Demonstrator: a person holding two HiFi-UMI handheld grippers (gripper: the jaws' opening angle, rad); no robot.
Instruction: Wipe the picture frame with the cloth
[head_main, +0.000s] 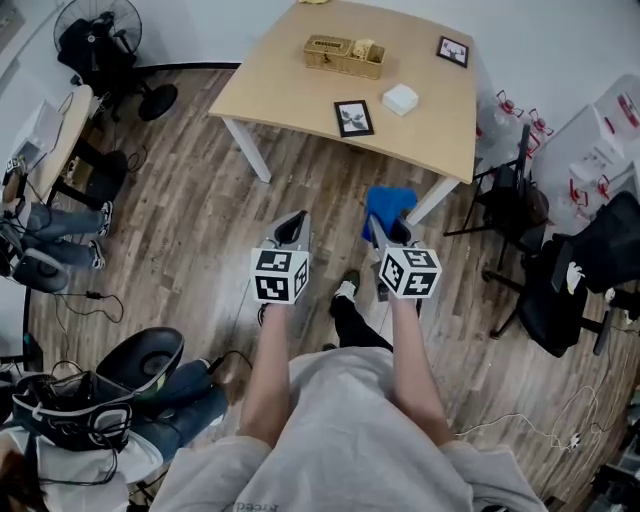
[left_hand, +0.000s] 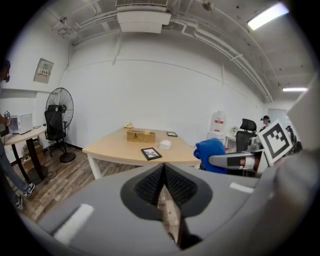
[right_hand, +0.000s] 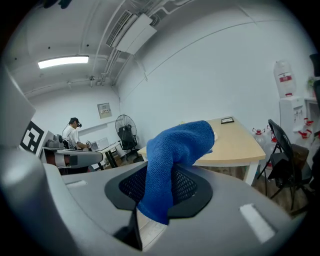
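Note:
A black picture frame (head_main: 353, 117) lies flat near the front edge of the wooden table (head_main: 290, 90); in the left gripper view the frame (left_hand: 151, 153) shows ahead of the jaws. A second small frame (head_main: 453, 51) lies at the table's far right. My right gripper (head_main: 385, 228) is shut on a blue cloth (head_main: 388, 207), which bunches up over its jaws (right_hand: 175, 155). My left gripper (head_main: 292, 229) is shut with nothing in it. Both grippers hang over the floor, short of the table.
A wicker basket (head_main: 343, 55) and a white box (head_main: 400, 99) stand on the table. Black office chairs (head_main: 560, 270) and water bottles are at the right. A fan (head_main: 100, 40), a side desk and a seated person's legs (head_main: 60, 235) are at the left.

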